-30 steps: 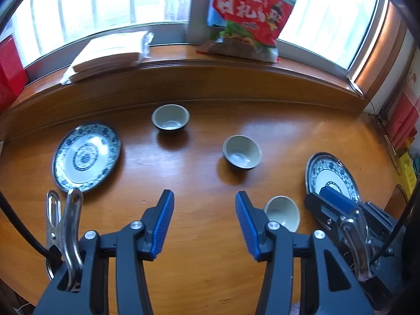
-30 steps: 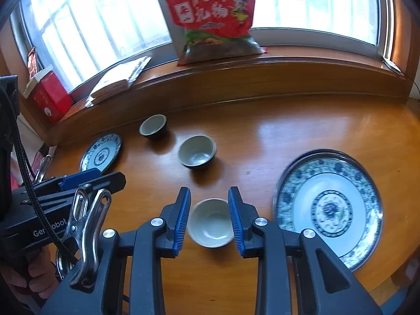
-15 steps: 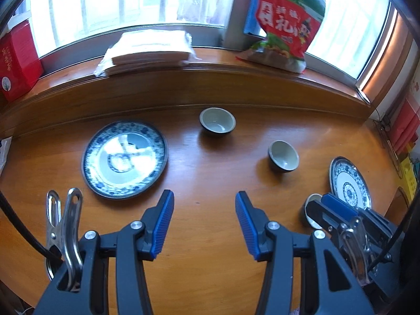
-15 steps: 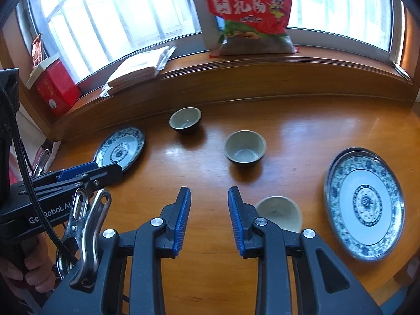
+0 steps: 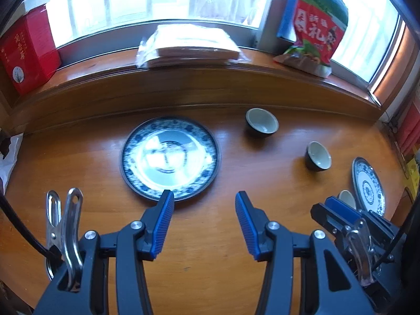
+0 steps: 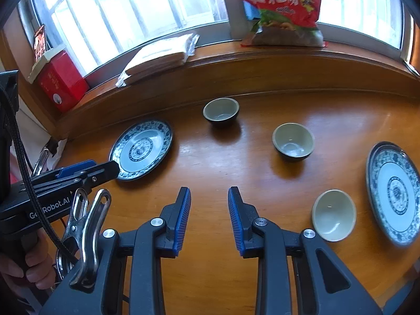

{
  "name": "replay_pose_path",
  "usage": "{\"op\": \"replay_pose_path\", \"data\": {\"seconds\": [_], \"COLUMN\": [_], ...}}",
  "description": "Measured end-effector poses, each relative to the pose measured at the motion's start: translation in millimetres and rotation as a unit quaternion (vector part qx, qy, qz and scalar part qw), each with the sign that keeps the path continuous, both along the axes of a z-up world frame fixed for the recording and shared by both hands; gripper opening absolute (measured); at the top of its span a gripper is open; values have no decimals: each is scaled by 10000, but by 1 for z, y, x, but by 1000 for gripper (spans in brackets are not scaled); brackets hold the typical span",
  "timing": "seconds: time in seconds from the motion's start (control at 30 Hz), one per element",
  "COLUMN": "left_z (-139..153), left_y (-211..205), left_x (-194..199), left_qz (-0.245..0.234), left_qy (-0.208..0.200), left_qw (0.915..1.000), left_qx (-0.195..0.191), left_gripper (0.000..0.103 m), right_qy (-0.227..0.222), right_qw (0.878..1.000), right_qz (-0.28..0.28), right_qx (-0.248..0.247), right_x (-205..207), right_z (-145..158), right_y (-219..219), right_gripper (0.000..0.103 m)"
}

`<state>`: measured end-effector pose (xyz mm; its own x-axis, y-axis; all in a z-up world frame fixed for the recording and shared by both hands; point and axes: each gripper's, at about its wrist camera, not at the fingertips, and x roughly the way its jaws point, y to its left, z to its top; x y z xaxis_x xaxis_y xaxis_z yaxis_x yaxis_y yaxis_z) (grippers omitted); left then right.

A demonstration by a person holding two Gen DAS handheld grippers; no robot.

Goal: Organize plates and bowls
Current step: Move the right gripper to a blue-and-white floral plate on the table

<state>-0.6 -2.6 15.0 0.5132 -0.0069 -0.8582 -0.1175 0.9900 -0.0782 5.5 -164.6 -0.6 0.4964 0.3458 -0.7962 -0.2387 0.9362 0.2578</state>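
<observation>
Risk: left gripper (image 5: 202, 204), spread and empty, could skid the glossy blue-patterned plate (image 5: 170, 157) on the table (image 5: 210, 249); right gripper (image 6: 209, 199) also parted, empty.

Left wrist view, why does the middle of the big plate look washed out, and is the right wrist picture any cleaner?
Left wrist view: the window's glare reflects off the blue-patterned plate, bleaching its centre motif. Right wrist view: the same plate shows its pattern clearly, but the plate at the right edge is stretched and slightly smeared by the fisheye, and the window panes are overexposed.

Black claw (image 6: 209, 200), blue ribbed pads (image 6: 183, 218), silver screws
</observation>
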Motion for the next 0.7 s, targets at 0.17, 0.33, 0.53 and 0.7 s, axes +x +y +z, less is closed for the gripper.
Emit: {"op": "replay_pose_path", "data": {"seconds": [0.17,0.33,0.53,0.7], "left_z": [-7,-13,-21,-27], "left_y": [19,35,51,63], "left_x": [3,7,18,30], "left_qz": [110,168,188,242], "left_qy": [58,108,158,199], "left_qw": [9999,9998,9997,9995], "left_qx": [17,13,-56,-89], "left_gripper": [51,51,51,51], "right_qy": [82,168,248,237], "right_qw": [10000,9998,9996,9996], "right_qz": [55,92,124,119], "right_qx": [6,-10,-31,4], "right_x": [6,14,23,32], "right_z": [-6,-12,-16,-21], "right_y": [17,31,42,49], "right_gripper": [31,31,31,31]}}
